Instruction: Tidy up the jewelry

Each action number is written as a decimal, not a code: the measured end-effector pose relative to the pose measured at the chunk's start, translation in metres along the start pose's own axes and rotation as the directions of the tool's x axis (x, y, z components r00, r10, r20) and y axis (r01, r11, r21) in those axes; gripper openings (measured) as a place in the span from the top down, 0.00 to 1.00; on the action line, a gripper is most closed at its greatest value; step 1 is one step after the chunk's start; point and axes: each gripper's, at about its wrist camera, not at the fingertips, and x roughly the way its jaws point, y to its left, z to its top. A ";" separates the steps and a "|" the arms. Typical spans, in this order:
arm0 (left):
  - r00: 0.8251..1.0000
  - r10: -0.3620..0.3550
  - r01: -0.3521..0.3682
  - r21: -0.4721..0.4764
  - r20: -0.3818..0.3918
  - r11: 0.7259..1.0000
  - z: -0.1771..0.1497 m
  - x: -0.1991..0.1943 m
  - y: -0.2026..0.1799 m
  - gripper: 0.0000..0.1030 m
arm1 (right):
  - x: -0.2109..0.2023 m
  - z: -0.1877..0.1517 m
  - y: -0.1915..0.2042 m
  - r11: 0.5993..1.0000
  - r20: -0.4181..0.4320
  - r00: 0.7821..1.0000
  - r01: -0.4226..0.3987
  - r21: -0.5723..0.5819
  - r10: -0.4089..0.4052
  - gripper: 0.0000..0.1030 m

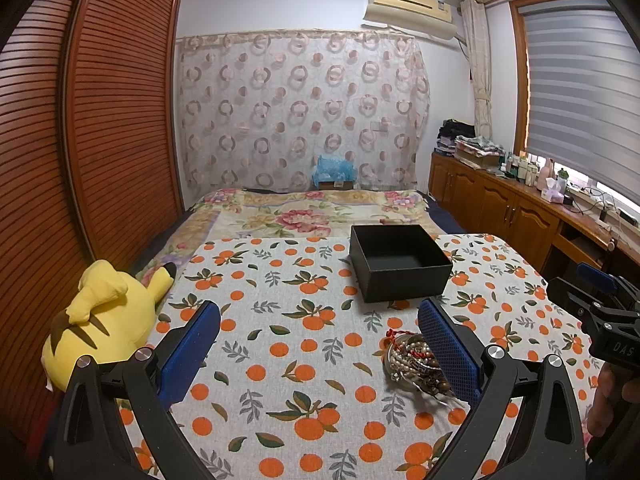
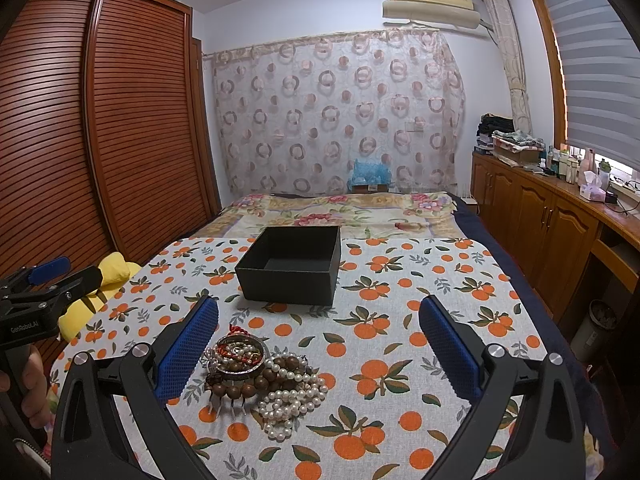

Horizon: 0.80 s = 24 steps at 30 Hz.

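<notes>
Jewelry (image 2: 256,376) is heaped on the orange-print cloth (image 2: 400,280), and nothing is held yet. Going left to right in the right wrist view: the left gripper (image 2: 48,276) is seen at the left edge, its jaws spread and empty. The right gripper (image 2: 319,344) is spread wide too, and the heap lies between its fingers, nearer the left one. A small metal dish (image 2: 240,356) of tangled pieces sits closest to that finger, with wooden beads (image 2: 256,384) against it and a pearl strand (image 2: 292,400) to the right of them. The box (image 2: 292,264), black and open, stands ahead of the gripper, beyond the heap, well apart from it.

The strands are judged light, limp and slippery; a pinch on a single bead would likely slide off. The pearls are best taken where the loops bunch thickest. The dish looks rigid and could be gripped by its rim, though its contents may spill if it is tilted.
</notes>
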 end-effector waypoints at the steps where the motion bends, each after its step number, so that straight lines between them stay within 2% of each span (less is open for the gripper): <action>1: 1.000 0.000 0.000 0.000 0.000 1.000 0.000 0.000 0.000 0.07 | 0.000 0.000 0.000 1.000 0.000 1.000 -0.001 0.001 0.001 0.02; 24: 1.000 -0.004 0.004 0.000 -0.005 1.000 -0.003 -0.001 -0.002 0.07 | 0.000 0.000 0.000 1.000 -0.003 1.000 -0.002 -0.001 0.002 0.02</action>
